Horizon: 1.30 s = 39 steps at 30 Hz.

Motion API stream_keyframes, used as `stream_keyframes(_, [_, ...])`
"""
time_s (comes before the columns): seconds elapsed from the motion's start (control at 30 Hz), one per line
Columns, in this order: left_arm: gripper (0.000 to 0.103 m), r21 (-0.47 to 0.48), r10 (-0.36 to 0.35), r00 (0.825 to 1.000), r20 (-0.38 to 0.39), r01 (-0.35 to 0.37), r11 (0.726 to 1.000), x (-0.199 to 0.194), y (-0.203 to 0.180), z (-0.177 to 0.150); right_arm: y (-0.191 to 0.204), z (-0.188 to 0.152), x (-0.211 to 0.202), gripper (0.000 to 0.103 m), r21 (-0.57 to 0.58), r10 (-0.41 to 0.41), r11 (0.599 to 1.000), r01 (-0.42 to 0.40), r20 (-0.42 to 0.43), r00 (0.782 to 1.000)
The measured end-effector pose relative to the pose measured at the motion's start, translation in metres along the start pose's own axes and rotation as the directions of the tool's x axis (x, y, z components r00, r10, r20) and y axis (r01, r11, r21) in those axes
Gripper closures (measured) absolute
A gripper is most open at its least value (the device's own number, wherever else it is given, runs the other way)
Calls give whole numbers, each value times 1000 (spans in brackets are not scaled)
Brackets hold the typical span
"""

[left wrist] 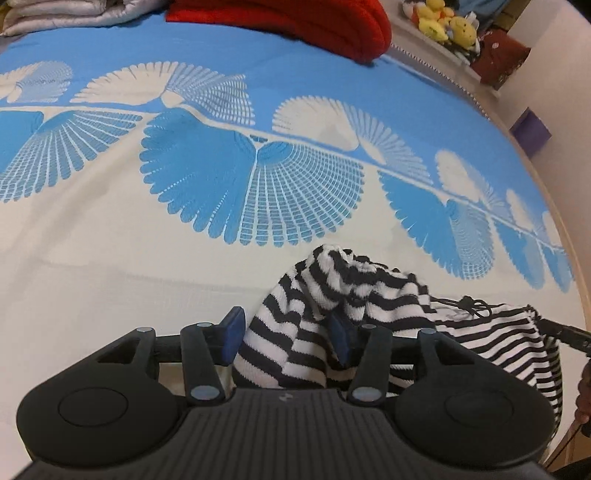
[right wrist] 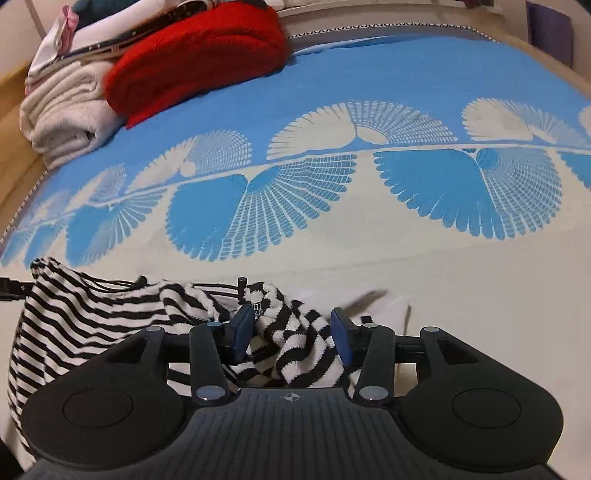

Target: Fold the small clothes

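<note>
A black-and-white striped garment point(left wrist: 332, 295) lies bunched on the bed's cream and blue sheet point(left wrist: 110, 258). In the left wrist view my left gripper point(left wrist: 286, 336) is open, its blue pads point(left wrist: 232, 332) on either side of a striped fold that lies between them. In the right wrist view my right gripper point(right wrist: 291, 332) is open too, with another bunched part of the garment point(right wrist: 288, 332) between its pads point(right wrist: 340, 336). The rest of the garment spreads to the left point(right wrist: 74, 317). A black drawstring point(left wrist: 469, 306) shows on it.
A red blanket point(right wrist: 195, 55) and folded white towels point(right wrist: 66, 110) lie at the bed's far end. Plush toys point(left wrist: 447, 22) and a purple box point(left wrist: 532, 129) stand beyond the bed's right edge. A white cloth point(right wrist: 384, 306) lies by the right gripper.
</note>
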<state>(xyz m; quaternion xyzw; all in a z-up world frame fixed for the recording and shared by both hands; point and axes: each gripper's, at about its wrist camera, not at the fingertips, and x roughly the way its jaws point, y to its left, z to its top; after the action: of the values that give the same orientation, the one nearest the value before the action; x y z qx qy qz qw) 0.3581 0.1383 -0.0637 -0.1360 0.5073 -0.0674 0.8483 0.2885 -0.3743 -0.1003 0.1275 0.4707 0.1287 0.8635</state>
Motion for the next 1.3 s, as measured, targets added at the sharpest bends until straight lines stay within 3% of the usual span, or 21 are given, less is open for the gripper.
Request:
stream_keyframes(0.17, [49,18,15,1000,26,-15,1000,6,-2,2,-1,5,-4,57,-3,11,1000,-11,15,1000])
stream_keyframes(0.3, [49,22,15,999,30,-16,1000,1,-2,3,-11,10,-21,57,35,75,996,-77,60,995])
stream_keyframes(0.5, [49,16,12,1000,25,-13,1000,3,-4,5,7,-2,-2,57,-148,25,988,-32,-50,998])
stream_keyframes(0.53, [50,19,13,999,30,-14,1000,3,-5,5,10,-3,-1,66,-169,15,985,-23,-49,999])
stream_keyframes(0.57, [53,27,16,999,37,-17,999,3,-7,5,11,-2,-1,94,-180,9,983,-16,-41,999])
stream_keyframes(0.6, [79,38,21,998,59,-23,999,1,-8,6,11,0,-3,99,-179,-3,984,0,-17,1000])
stream_keyframes(0.63, [98,41,22,996,84,-26,999,-3,-10,8,8,5,-9,100,-155,-24,987,30,44,999])
stream_keyframes(0.73, [98,19,-15,983,183,11,1000,-15,-12,11,-8,21,-32,100,12,-79,997,79,268,960])
stream_keyframes(0.77, [98,35,4,983,186,-10,999,-12,-16,10,-13,23,-31,100,51,-99,995,89,281,955])
stream_keyframes(0.87, [97,103,102,990,94,-111,988,15,-25,3,-6,19,3,99,-14,-188,981,191,140,972])
stream_keyframes(0.97, [86,131,147,989,17,-148,980,27,-26,-2,5,13,32,90,-89,-259,962,260,22,966])
stream_keyframes(1.0, [76,125,162,987,8,-162,979,23,-24,-2,6,12,35,87,-86,-265,961,264,-3,964])
stream_keyframes(1.07, [69,88,151,988,-6,-150,985,10,-16,-4,5,10,28,72,-71,-286,956,286,6,958])
stream_keyframes(1.23, [67,-19,107,993,-55,-108,994,-51,7,-14,-14,6,-24,66,91,-204,975,201,28,979])
stream_keyframes(1.3, [66,-38,48,998,-50,-50,998,-78,12,-27,-17,-2,-50,62,116,-166,980,160,40,985])
